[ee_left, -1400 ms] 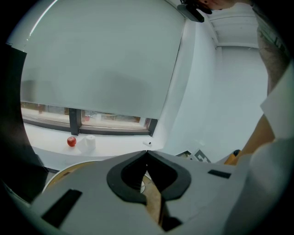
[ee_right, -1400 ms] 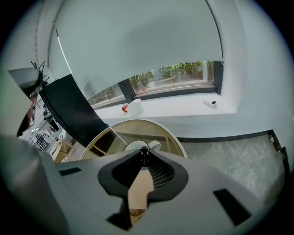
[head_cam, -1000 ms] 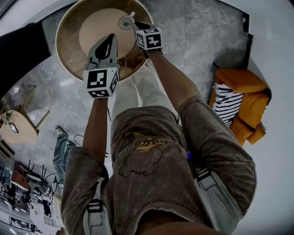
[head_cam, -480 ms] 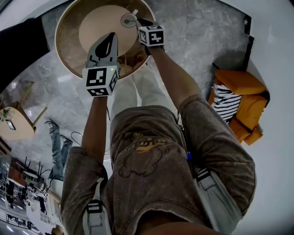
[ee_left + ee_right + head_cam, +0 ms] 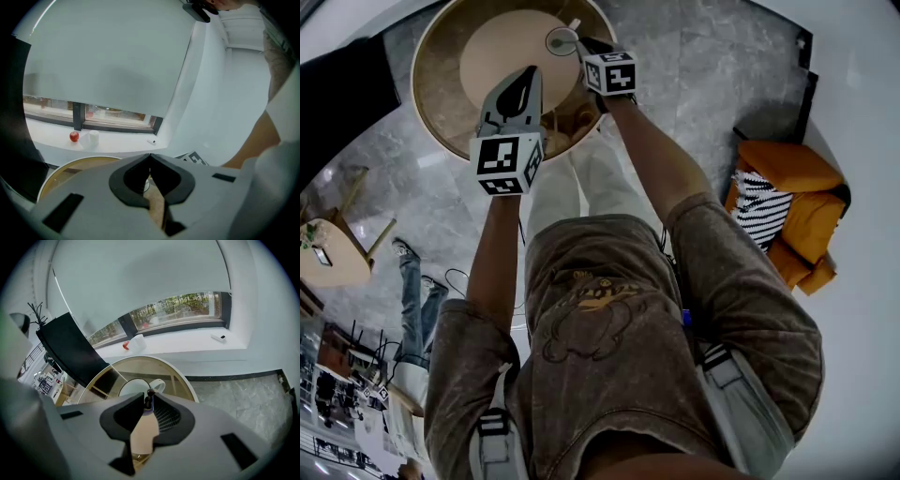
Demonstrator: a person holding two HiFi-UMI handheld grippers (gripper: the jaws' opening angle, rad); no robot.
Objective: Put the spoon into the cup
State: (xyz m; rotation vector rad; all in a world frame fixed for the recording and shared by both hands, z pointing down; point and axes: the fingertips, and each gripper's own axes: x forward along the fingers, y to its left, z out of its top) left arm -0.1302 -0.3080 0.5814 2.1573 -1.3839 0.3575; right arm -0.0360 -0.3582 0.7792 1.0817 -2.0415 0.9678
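Grey marble flooring (image 5: 703, 66) is seen around a round wooden table (image 5: 431, 103), with an orange armchair (image 5: 797, 216) and a striped cushion (image 5: 764, 211) set well apart to the right. A white cup (image 5: 560, 41) is placed on the lighter inner disc of the table, toward its far side.

The right gripper (image 5: 148, 400) is held just beside the cup and pointed steeply down at it. Its jaws are drawn narrow and are pressed on the spoon (image 5: 149, 396). Only the spoon's dark, knobbed handle end is shown, poking up between the jaw tips. The cup's open mouth and its handle are seen directly beyond those tips. The rest of the spoon is hidden behind the jaws, so it cannot be told whether its bowl is inside the cup.

The left gripper (image 5: 150, 155) is held over the near part of the table, apart from the cup. Its jaw tips are brought together and nothing is held between them. Beyond it, a red apple (image 5: 74, 136) is seen on a white window ledge (image 5: 117, 140).
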